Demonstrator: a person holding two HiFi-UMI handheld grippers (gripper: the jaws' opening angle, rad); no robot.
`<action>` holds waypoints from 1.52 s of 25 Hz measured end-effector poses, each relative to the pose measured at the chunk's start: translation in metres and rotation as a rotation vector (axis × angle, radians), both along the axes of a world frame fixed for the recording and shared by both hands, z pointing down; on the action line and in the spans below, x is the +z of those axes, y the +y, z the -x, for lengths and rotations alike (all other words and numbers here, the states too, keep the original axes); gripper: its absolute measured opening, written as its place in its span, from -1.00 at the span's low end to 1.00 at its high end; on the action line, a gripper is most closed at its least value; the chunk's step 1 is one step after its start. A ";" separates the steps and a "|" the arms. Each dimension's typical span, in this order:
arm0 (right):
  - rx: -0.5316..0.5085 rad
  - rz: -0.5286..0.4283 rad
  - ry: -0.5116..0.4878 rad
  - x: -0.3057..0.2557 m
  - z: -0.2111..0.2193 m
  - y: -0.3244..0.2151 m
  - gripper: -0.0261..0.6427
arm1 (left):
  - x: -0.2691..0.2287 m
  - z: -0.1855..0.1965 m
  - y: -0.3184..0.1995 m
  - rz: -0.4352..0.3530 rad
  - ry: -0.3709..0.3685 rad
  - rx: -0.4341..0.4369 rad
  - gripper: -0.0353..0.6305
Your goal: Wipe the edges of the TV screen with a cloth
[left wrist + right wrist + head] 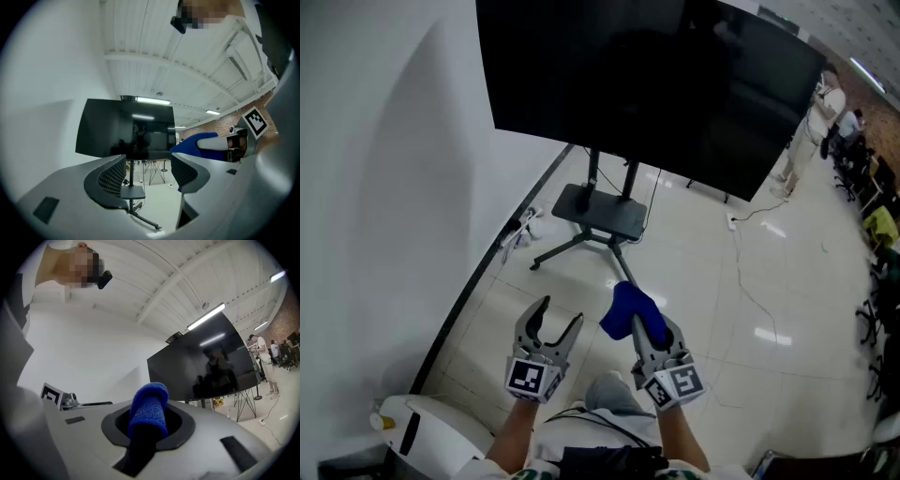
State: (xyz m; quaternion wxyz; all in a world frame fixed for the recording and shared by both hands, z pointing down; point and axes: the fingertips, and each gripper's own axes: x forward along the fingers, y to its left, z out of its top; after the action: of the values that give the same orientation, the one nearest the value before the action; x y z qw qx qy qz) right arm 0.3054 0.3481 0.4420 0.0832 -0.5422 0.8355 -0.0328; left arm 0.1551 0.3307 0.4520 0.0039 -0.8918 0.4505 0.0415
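- A white wall (384,187) fills the left side of the room.
- The left gripper (562,317) is held low over the glossy floor (722,300), jaws spread wide with nothing between them.
- Just beside it, the right gripper (645,328) is clamped on a folded blue cloth (625,309) that juts past the jaw tips.
- The dark TV screen (656,84) on its floor stand (602,214) faces both grippers, well apart from the cloth.
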 end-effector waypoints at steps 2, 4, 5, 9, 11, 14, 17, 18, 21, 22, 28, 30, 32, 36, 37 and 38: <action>0.007 -0.003 -0.008 0.000 -0.004 -0.019 -0.70 | 0.015 0.004 -0.020 -0.007 -0.028 -0.008 -0.01; 0.016 -0.011 -0.022 0.001 -0.008 -0.039 -0.70 | 0.026 0.003 -0.039 -0.013 -0.047 -0.002 -0.01; 0.022 -0.018 -0.030 0.001 -0.011 -0.050 -0.70 | 0.028 0.001 -0.050 -0.017 -0.053 0.005 -0.01; 0.044 -0.031 -0.060 0.009 -0.026 -0.119 -0.70 | 0.032 -0.010 -0.113 -0.040 -0.071 0.020 -0.01; 0.049 -0.028 -0.074 0.011 -0.034 -0.158 -0.70 | 0.027 -0.019 -0.151 -0.036 -0.076 0.031 -0.01; 0.053 -0.033 -0.082 0.008 -0.046 -0.219 -0.70 | -0.002 -0.042 -0.211 -0.020 -0.057 0.061 -0.01; 0.066 -0.034 -0.064 0.002 -0.059 -0.283 -0.70 | -0.010 -0.057 -0.277 -0.037 -0.068 0.073 -0.01; 0.069 -0.038 -0.054 -0.001 -0.063 -0.303 -0.70 | -0.011 -0.062 -0.299 -0.045 -0.072 0.076 -0.01; 0.077 -0.057 -0.046 -0.010 -0.077 -0.353 -0.70 | -0.022 -0.082 -0.355 -0.052 -0.075 0.087 -0.01; 0.081 -0.062 -0.049 -0.011 -0.082 -0.367 -0.70 | -0.024 -0.087 -0.370 -0.061 -0.085 0.088 -0.01; 0.083 -0.116 0.010 -0.016 -0.104 -0.424 -0.70 | -0.029 -0.114 -0.424 -0.086 -0.096 0.124 -0.01; 0.087 -0.142 0.037 -0.026 -0.102 -0.442 -0.70 | -0.034 -0.113 -0.444 -0.093 -0.093 0.134 -0.01; 0.089 -0.174 0.075 -0.040 -0.095 -0.455 -0.70 | -0.042 -0.108 -0.461 -0.094 -0.081 0.145 -0.01; 0.125 -0.263 0.127 -0.081 -0.078 -0.487 -0.70 | -0.058 -0.102 -0.500 -0.094 -0.055 0.247 -0.02; 0.145 -0.288 0.149 -0.096 -0.075 -0.497 -0.70 | -0.063 -0.103 -0.511 -0.093 -0.043 0.291 -0.02; 0.168 -0.308 0.174 -0.112 -0.073 -0.507 -0.70 | -0.069 -0.105 -0.520 -0.089 -0.032 0.335 -0.02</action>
State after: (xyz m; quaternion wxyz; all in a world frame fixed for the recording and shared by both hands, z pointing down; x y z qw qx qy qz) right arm 0.3780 -0.1590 0.3298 0.0950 -0.5917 0.7864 0.1498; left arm 0.2604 -0.1893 0.3831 0.0435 -0.9539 0.2932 0.0474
